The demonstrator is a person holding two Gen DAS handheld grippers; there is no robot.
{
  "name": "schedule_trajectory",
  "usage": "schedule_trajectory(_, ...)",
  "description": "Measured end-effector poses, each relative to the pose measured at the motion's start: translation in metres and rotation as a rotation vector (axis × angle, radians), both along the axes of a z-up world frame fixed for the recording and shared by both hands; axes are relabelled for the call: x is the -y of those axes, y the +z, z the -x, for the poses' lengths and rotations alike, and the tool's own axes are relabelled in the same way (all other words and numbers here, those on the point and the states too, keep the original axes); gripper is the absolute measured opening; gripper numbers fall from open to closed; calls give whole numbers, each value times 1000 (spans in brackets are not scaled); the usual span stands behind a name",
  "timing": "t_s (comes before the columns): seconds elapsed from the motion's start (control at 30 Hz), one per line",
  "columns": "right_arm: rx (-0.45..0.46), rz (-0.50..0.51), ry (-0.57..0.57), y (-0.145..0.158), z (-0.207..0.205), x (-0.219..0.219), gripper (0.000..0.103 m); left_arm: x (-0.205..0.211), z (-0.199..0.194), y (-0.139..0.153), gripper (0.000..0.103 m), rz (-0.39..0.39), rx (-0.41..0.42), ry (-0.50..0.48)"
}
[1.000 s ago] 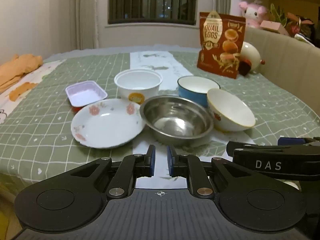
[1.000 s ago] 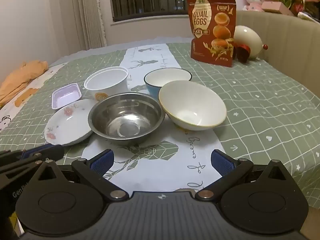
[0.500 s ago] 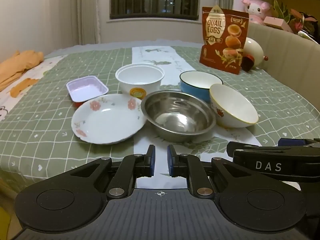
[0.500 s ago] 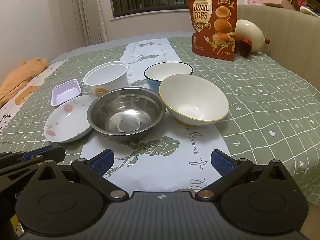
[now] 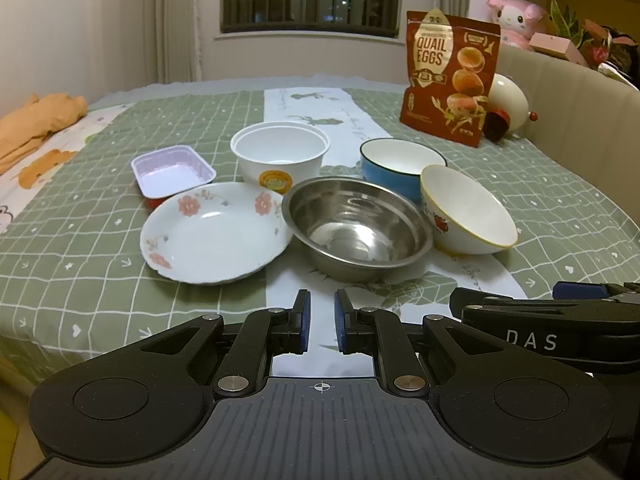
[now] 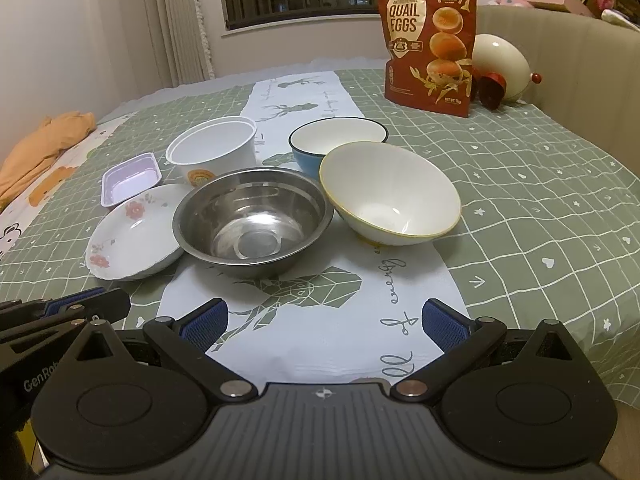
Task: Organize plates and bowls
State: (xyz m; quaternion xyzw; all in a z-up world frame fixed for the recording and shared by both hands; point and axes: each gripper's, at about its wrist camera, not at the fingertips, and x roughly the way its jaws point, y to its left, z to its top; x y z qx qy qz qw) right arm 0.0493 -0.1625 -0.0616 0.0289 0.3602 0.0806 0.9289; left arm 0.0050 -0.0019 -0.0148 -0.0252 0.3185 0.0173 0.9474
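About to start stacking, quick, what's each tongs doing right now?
Left tongs: nearly shut, holding nothing.
Right tongs: wide open, holding nothing.

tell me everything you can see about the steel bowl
The steel bowl is round, shiny metal with a rolled rim and a flat circular base, and it reflects the room light. It is empty and stands upright on the white runner in the middle of the group. Its rim overlaps the floral plate on one side and sits against or very near the yellow-rimmed bowl on the other. Neither tool touches it.

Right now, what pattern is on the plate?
White plate with pink flowers round a scalloped rim; clearest in the left wrist view.
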Motion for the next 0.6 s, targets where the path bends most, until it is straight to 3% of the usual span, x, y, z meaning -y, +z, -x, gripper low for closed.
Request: schedule_trajectory(0.6,-4,-1,2,0,1,-2,103,-2,-2,1,14,7,-9,9)
